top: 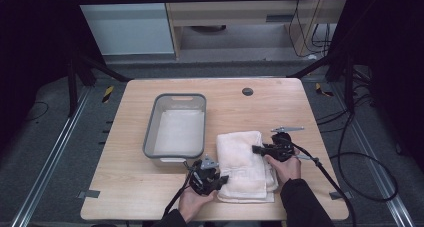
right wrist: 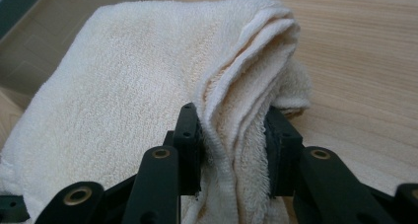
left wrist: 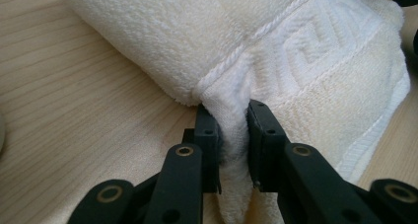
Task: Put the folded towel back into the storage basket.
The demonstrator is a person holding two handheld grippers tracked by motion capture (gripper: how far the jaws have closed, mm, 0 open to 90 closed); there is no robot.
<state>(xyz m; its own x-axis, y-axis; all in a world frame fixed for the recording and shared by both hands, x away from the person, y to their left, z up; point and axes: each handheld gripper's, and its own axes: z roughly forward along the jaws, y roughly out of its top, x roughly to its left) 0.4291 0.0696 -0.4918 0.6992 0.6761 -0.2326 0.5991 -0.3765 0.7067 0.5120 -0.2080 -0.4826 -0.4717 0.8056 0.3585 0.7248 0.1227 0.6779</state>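
Observation:
A folded cream towel (top: 243, 162) lies on the wooden table near its front edge. My left gripper (top: 223, 179) reaches in from the towel's front left and is shut on a pinched fold of the towel (left wrist: 276, 46); the cloth bunches between its black jaws. My right gripper (top: 256, 149) comes from the towel's right side and is shut on the stacked layers at the towel's (right wrist: 128, 81) edge. Both grippers (left wrist: 233, 135) (right wrist: 231, 140) show terry cloth squeezed between the pads.
A grey plastic tub (top: 152, 127) with a pale lining stands just left of the towel. A small dark round cap (top: 247, 91) sits in the table (top: 280, 107) near its far edge. Black cables trail off the right side.

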